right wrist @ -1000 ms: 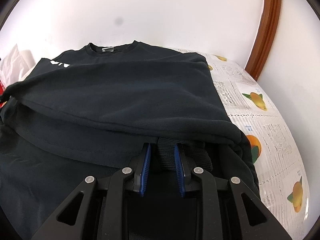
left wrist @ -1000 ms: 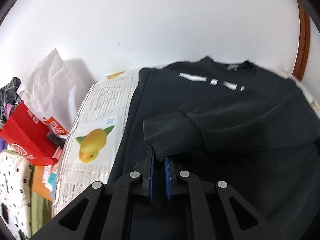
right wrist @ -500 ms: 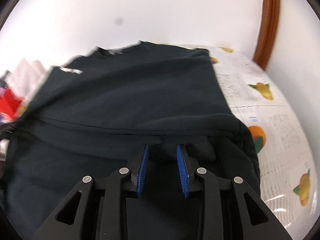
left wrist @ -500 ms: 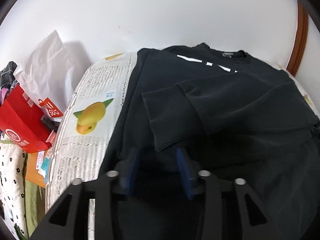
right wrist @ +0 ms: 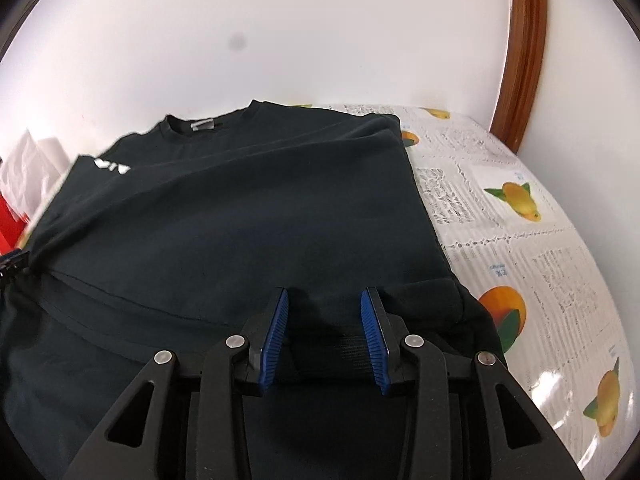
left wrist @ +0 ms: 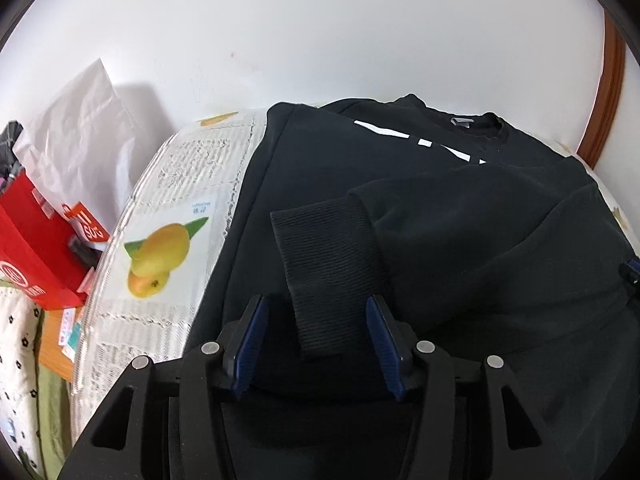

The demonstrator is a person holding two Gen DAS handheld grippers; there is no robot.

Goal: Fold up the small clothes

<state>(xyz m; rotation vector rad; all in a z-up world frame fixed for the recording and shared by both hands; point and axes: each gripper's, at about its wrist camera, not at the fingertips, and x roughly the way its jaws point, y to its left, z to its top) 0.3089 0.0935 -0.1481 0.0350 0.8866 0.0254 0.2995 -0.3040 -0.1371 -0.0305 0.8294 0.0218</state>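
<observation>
Left wrist view: one black sweatshirt (left wrist: 460, 208) spread flat on one table cloth (left wrist: 180, 184) with fruit pictures, filling the middle and the 3 o'clock side. One sleeve already folded across the chest, with its ribbed cuff (left wrist: 328, 276) lying at 6 o'clock. Left gripper (left wrist: 316, 336) with its two blue pads (left wrist: 250, 340) spread and opening wider, cuff lying loose between them, not pinched. Looks like the sleeve fold is done and the body fold from the bottom is still to do. One red box (left wrist: 32, 256) at 9 o'clock, one white paper bag (left wrist: 80, 136) at 10 o'clock. Two mango pictures in sight on this side

Right wrist view: same sweatshirt (right wrist: 240, 208), neck at 11 o'clock, other sleeve folded over too. Right gripper (right wrist: 324, 332) with pads apart and opening, dark cloth between them but not squeezed. Both sleeves in, so about halfway by the look of it. Five fruit pictures counted on the cloth (right wrist: 540, 264) from 1 to 4 o'clock. One brown wooden frame (right wrist: 524, 60) at 1 o'clock
</observation>
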